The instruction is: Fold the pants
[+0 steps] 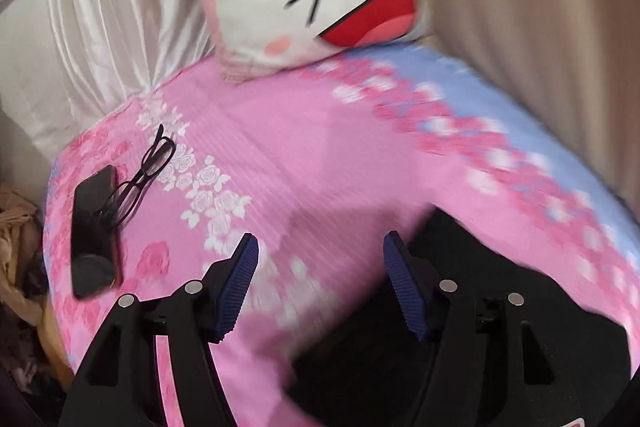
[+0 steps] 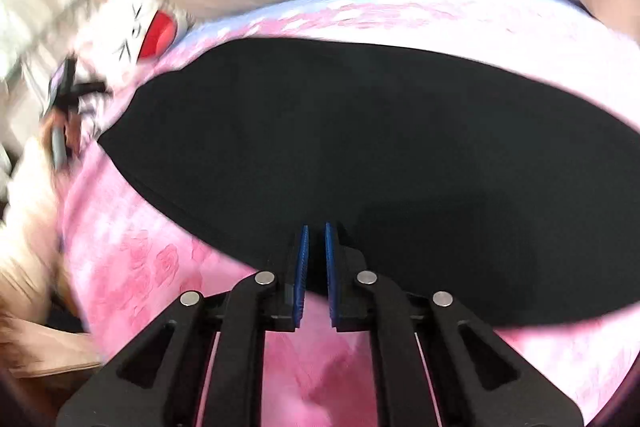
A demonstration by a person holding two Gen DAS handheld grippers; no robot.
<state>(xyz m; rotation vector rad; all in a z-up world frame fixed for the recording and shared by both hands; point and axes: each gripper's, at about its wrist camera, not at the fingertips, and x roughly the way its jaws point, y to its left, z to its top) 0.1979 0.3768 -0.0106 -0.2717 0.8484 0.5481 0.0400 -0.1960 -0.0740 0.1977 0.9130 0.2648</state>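
Two grippers, left (image 1: 318, 251) and right (image 2: 316, 231), one black pants (image 2: 360, 147).

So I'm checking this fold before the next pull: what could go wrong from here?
1. The right gripper is nearly closed at the near edge of the black pants; whether it grips cloth is unclear, so a pull may slip.
2. The left gripper is open beside the pants; glasses and phone nearby could get swept.
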